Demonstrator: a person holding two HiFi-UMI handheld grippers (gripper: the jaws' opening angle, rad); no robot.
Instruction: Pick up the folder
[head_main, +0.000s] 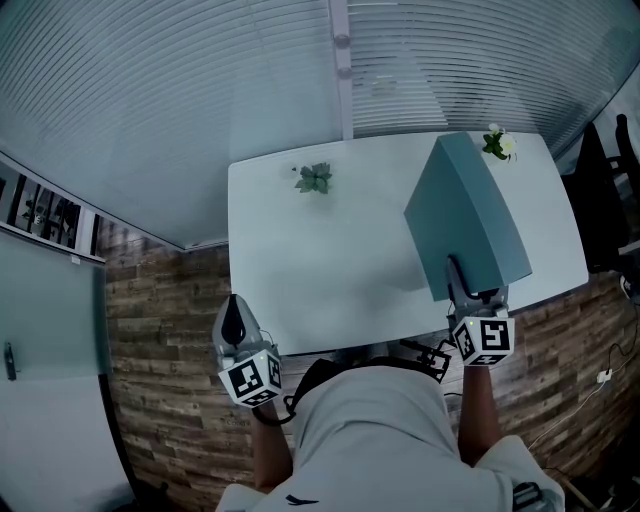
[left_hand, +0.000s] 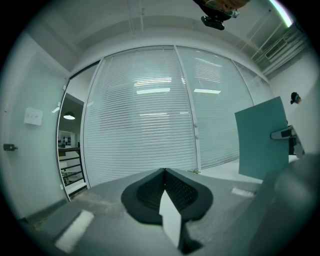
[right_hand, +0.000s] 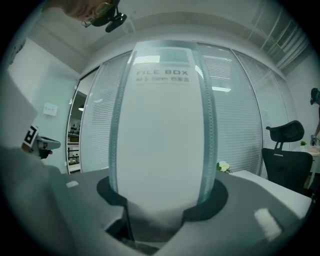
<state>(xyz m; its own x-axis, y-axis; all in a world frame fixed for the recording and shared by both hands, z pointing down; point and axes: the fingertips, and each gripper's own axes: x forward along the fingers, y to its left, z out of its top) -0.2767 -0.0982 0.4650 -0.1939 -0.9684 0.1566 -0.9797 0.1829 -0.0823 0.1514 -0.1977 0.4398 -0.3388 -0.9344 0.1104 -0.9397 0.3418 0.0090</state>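
The folder (head_main: 470, 215) is a teal file box. It hangs tilted above the right half of the white table (head_main: 300, 260), its shadow on the tabletop below it. My right gripper (head_main: 458, 275) is shut on its near lower end. In the right gripper view its white spine (right_hand: 162, 130), printed FILE BOX, stands upright between the jaws of the right gripper (right_hand: 160, 200) and fills the middle. My left gripper (head_main: 233, 320) hovers at the table's near left edge, shut and holding nothing. The left gripper view shows that gripper (left_hand: 163, 172) with jaws together and the folder (left_hand: 262, 137) at far right.
A small green plant (head_main: 314, 178) sits at the table's far left-middle and a white flower (head_main: 497, 145) at its far right corner, just behind the folder. A dark office chair (head_main: 600, 200) stands right of the table. A glass wall with blinds runs behind it.
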